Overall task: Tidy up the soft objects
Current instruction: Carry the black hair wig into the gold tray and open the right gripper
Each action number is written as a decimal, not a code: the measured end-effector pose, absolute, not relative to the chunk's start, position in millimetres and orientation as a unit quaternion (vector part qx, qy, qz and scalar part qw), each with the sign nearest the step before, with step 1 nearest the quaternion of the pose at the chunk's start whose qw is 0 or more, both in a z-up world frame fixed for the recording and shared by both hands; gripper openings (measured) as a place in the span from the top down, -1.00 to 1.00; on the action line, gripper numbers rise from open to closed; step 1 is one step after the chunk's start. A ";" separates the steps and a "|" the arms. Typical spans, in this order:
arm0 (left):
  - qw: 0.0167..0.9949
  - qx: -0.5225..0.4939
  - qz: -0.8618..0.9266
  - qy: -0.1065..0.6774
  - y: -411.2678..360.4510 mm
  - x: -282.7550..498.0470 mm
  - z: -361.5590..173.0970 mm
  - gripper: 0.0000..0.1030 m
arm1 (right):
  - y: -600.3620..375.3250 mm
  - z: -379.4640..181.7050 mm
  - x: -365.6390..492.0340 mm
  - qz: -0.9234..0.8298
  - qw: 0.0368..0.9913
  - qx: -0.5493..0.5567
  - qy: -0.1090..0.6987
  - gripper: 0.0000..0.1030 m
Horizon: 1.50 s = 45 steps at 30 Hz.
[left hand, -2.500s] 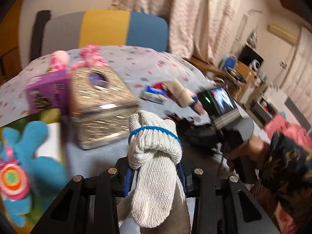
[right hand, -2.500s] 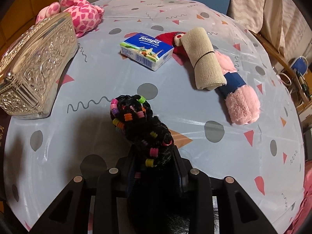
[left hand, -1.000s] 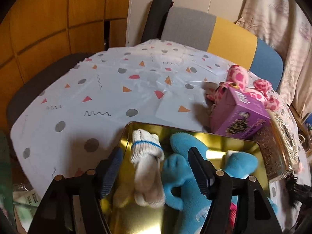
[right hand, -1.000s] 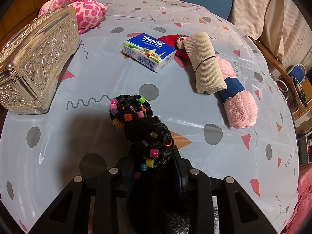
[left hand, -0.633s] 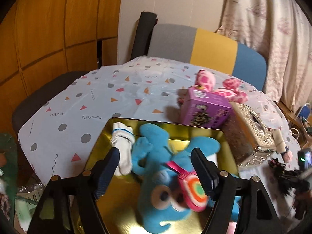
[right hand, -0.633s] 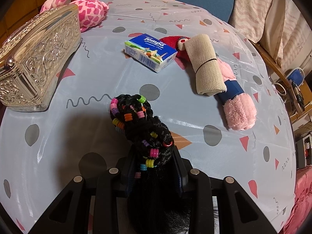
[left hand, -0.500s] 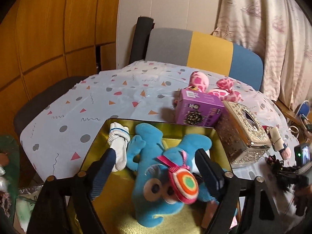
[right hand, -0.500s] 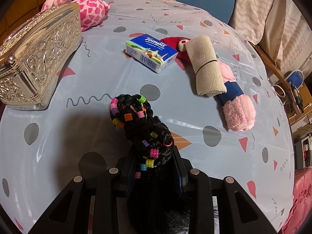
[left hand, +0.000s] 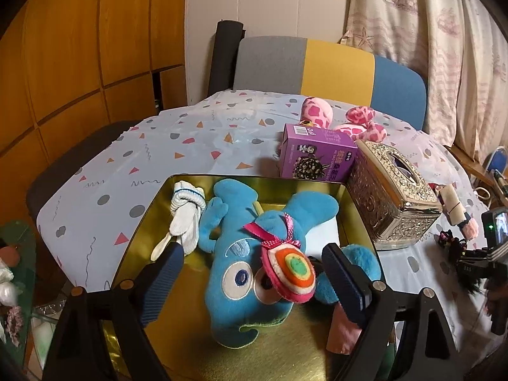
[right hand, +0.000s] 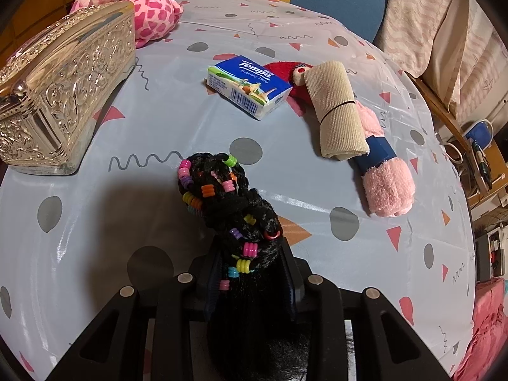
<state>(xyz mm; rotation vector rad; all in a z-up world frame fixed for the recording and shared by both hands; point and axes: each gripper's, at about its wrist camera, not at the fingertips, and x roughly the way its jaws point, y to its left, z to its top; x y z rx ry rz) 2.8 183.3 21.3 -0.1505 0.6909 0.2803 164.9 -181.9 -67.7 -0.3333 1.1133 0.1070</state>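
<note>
In the left wrist view a gold tray [left hand: 149, 219] holds a knotted white sock [left hand: 185, 217] with a blue band at its far left and a blue plush toy [left hand: 254, 254] in the middle. My left gripper [left hand: 252, 255] hovers over the tray, its jaws opening wide, pressing on nothing. In the right wrist view my right gripper [right hand: 250, 266] is shut on a black braided hair bundle with coloured beads [right hand: 222, 197] above the patterned tablecloth. Farther off lie a beige rolled bandage [right hand: 338, 108], a pink towel roll [right hand: 387, 187] and a pink spotted plush [right hand: 149, 12].
An ornate silver tissue box [right hand: 63, 89] stands at left, a blue tissue pack [right hand: 250, 85] beside a red plush [right hand: 285, 73]. A purple carton [left hand: 317, 158] sits behind the tray. A striped chair [left hand: 330, 63] is at the far table edge.
The left gripper let go of the white sock in the tray, drew back and widened. The right gripper kept still with the hair bundle.
</note>
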 end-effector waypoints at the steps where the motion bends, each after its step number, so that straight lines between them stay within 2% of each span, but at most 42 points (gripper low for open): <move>1: 0.929 -0.075 0.138 0.336 184.0 1.9 21.2 -0.73 | -182.3 -67.7 165.3 0.050 0.834 -0.156 0.527 0.40; 10: 0.927 -0.093 0.137 0.336 197.6 -3.9 18.1 -0.73 | -184.7 -63.6 164.0 0.030 0.820 -0.122 0.559 0.42; 16: 0.926 -0.110 0.139 0.332 213.0 -10.8 14.7 -0.73 | -192.9 -56.3 152.9 0.027 0.807 -0.035 0.589 0.43; 24: 0.919 -0.132 0.181 0.324 245.5 -24.8 9.5 -0.73 | -177.2 -2.2 109.3 0.088 0.850 0.023 0.519 0.43; 29: 0.918 -0.139 0.191 0.320 252.8 -26.8 9.2 -0.73 | -119.0 47.2 93.0 0.184 0.860 0.027 0.475 0.43; 34: 0.923 -0.131 0.179 0.315 245.4 -26.6 12.8 -0.73 | -34.8 69.3 101.4 0.282 0.843 0.021 0.457 0.43; 40: 0.923 -0.134 0.173 0.317 243.3 -30.0 12.6 -0.73 | 62.8 58.3 124.1 0.333 0.822 0.023 0.462 0.43; 45: 0.921 -0.139 0.177 0.317 248.5 -33.1 10.3 -0.73 | 107.7 10.5 149.6 0.306 0.806 -0.015 0.506 0.43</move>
